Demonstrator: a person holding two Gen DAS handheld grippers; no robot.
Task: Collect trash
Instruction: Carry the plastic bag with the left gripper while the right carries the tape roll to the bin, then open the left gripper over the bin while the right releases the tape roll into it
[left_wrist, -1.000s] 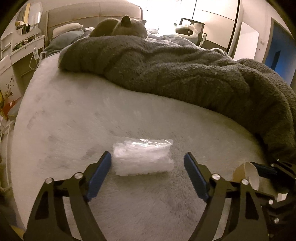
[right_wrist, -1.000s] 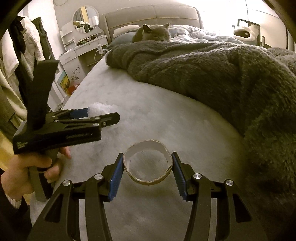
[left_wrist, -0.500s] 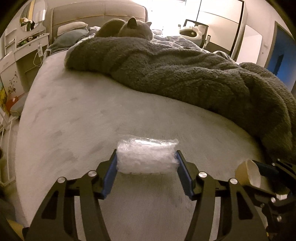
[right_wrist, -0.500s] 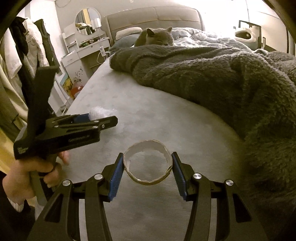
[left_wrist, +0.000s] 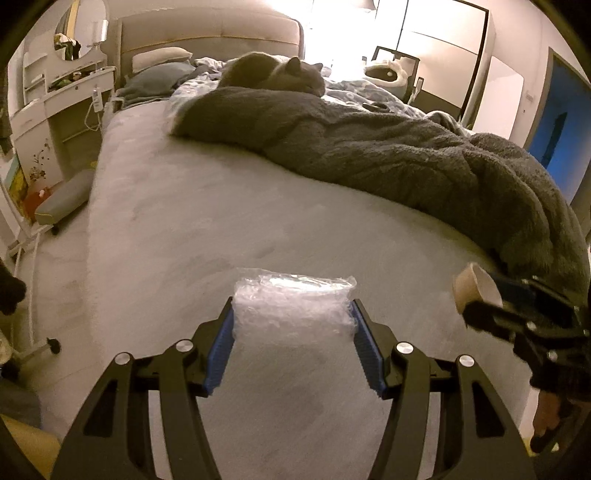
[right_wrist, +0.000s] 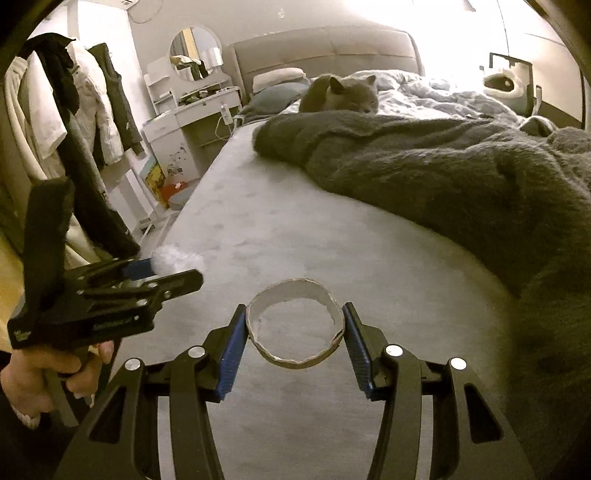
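Note:
My left gripper (left_wrist: 293, 339) is shut on a clear crinkled plastic bag (left_wrist: 293, 308) and holds it above the grey bed (left_wrist: 221, 221). The bag also shows in the right wrist view (right_wrist: 177, 258), between the left gripper's fingers at the left. My right gripper (right_wrist: 295, 338) is shut on a cardboard tube ring (right_wrist: 295, 328), seen end-on. The tube also shows in the left wrist view (left_wrist: 474, 286) at the right edge, held by the right gripper.
A dark fleece blanket (left_wrist: 406, 155) lies heaped across the bed's right side. A grey cat (left_wrist: 273, 74) rests near the headboard. A white dressing table (right_wrist: 192, 122) and hanging clothes (right_wrist: 74, 110) stand left of the bed.
My left gripper has closed on the plastic bag and lifted it off the bed. My right gripper has also risen, still holding the tube.

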